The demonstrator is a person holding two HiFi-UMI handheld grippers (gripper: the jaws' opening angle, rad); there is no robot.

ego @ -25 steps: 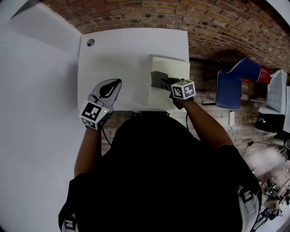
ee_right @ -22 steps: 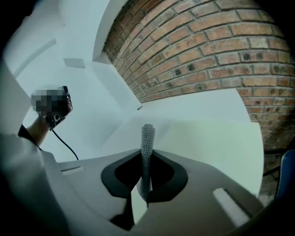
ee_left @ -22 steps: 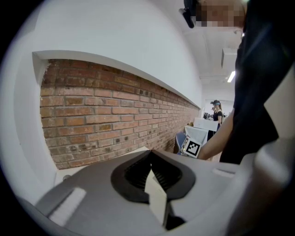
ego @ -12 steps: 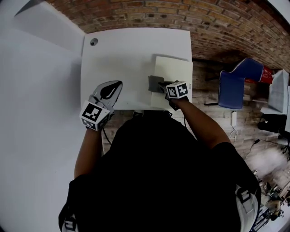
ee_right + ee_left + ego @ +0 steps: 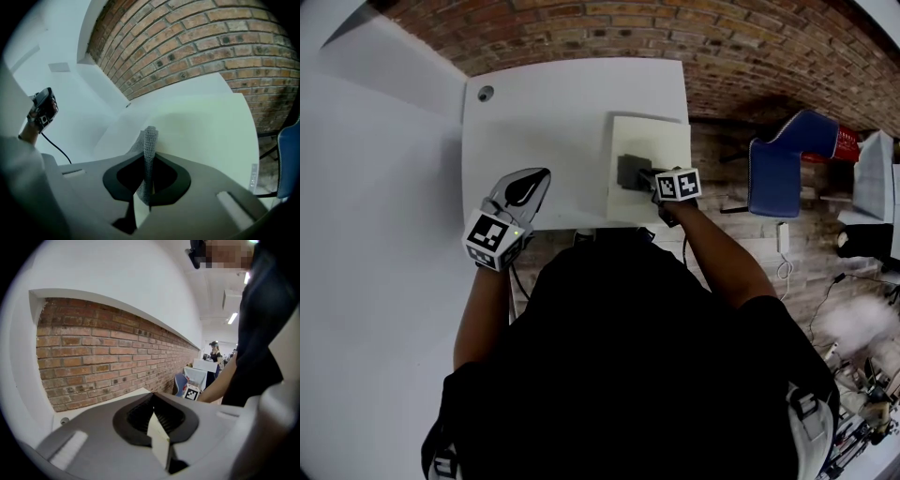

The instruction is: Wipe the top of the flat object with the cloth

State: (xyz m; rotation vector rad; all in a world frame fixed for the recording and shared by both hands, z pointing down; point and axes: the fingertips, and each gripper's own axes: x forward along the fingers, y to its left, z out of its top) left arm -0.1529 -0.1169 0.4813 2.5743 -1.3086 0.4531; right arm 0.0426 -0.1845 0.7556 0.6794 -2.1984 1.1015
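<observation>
A pale cream flat board (image 5: pixel 661 141) lies on the right part of the white table (image 5: pixel 544 122). A grey cloth (image 5: pixel 631 172) rests on the board's near-left area, pinched in my right gripper (image 5: pixel 649 176), which is shut on it. In the right gripper view the cloth (image 5: pixel 149 150) stands up between the closed jaws, with the board (image 5: pixel 206 126) spread out beyond. My left gripper (image 5: pixel 525 187) hovers over the table's near-left edge, jaws together and holding nothing. The left gripper view looks at the brick wall.
A brick wall (image 5: pixel 675 28) runs behind the table. A small round hole (image 5: pixel 486 93) sits in the table's far-left corner. A blue chair (image 5: pixel 778 173) stands to the right of the table, with white boxes (image 5: pixel 872 178) farther right.
My right gripper slid the cloth left over the board, then back right and slightly farther away. The left gripper has stayed put.
</observation>
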